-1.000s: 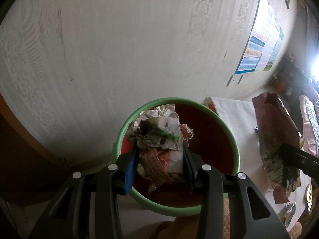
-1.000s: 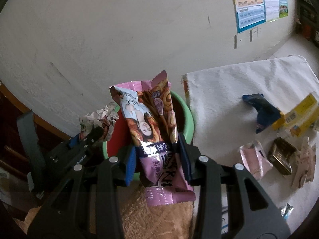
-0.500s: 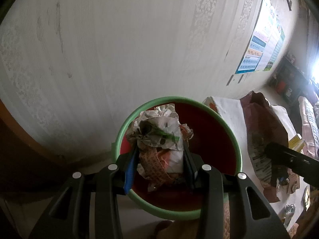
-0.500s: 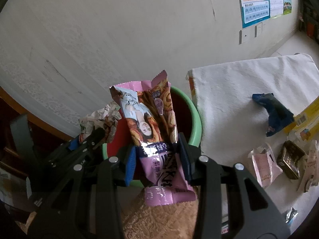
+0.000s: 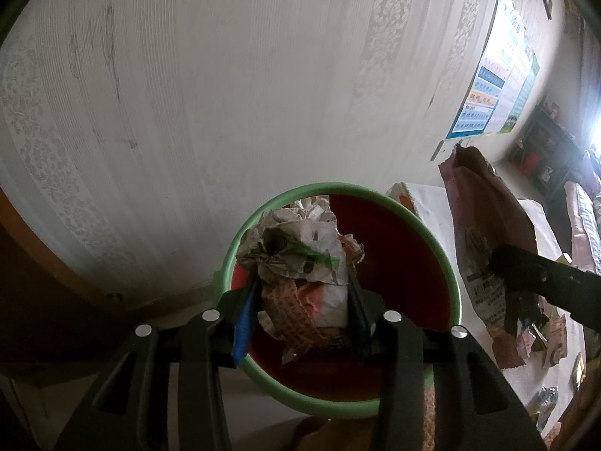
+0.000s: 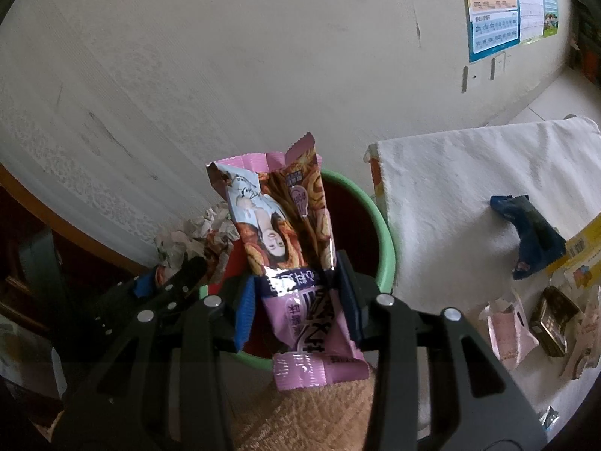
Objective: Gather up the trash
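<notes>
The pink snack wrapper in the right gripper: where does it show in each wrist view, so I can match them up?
Left wrist view: the pink snack wrapper stands at the right edge, seen from its dull back, beside the table.
Right wrist view: it fills the centre, between the right gripper fingers, whose jaws are opening, above the bin.
Shared landmark: the green-rimmed bin.

- Behind everything you have a pale wall (image 5: pixel 263 94) with faint patterned wallpaper strips and a few dark scuffs.
- A coloured chart poster (image 6: pixel 499 7) hangs on it at your upper right.
- Just below the poster sit two wall sockets (image 6: pixel 482 71).
- A white cloth (image 6: pixel 469 173) covers the tabletop.
- Dark shelving (image 5: pixel 548 150) stands far right, backlit.
</notes>
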`<state>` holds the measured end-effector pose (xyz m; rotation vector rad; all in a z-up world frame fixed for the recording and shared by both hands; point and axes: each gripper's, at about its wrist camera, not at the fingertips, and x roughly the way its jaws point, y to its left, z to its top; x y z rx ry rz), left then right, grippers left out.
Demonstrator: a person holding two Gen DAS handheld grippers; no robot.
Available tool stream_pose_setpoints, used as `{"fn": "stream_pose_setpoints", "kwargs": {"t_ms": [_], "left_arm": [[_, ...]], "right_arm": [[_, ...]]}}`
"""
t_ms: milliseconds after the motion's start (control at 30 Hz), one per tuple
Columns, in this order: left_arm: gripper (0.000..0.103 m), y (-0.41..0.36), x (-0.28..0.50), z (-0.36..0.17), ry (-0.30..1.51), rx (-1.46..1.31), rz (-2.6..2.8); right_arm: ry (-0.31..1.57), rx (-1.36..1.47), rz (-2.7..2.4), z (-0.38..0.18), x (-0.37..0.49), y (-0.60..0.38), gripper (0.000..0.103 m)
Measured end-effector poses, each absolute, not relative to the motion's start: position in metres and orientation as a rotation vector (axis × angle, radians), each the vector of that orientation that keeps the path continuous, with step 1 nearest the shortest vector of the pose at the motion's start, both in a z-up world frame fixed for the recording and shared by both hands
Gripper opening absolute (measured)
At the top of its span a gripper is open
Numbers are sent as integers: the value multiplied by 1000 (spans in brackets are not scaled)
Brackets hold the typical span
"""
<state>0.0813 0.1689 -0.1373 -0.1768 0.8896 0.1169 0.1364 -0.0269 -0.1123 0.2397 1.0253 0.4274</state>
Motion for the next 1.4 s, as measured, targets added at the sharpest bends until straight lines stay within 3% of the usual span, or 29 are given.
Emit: {"fn": "stream_pose_setpoints", "kwargs": {"t_ms": [100,167,300,567,667,800,1000,1233,1400], "left_arm": [[48,170,83,-138,891,-176,126],[57,172,83,-138,890,-182,130],[66,173,81,-141,895,-201,129],[66,150,70,-129,888,-176,75],[66,133,65,-120,875,-158,26],[66,105,58,-113,865,-117,-40],[66,61,45,-115,900,-67,-156],[66,11,25,-120,957,30,-269],[74,-4,7,-131,1071,-9,-290]], "right_arm": [[1023,251,429,-113,136,-28,57],[1020,256,428,-112,135,-30,57],[1020,279,419,-110,132,-38,61],[994,296,367,-96,112,-79,63],[954,286,309,-85,95,-112,71],[942,282,199,-85,67,-165,71],[1029,369,28,-121,13,-243,71],[1176,462,-35,-188,-27,-266,76],[1187,524,-32,-207,-26,-272,76]]}}
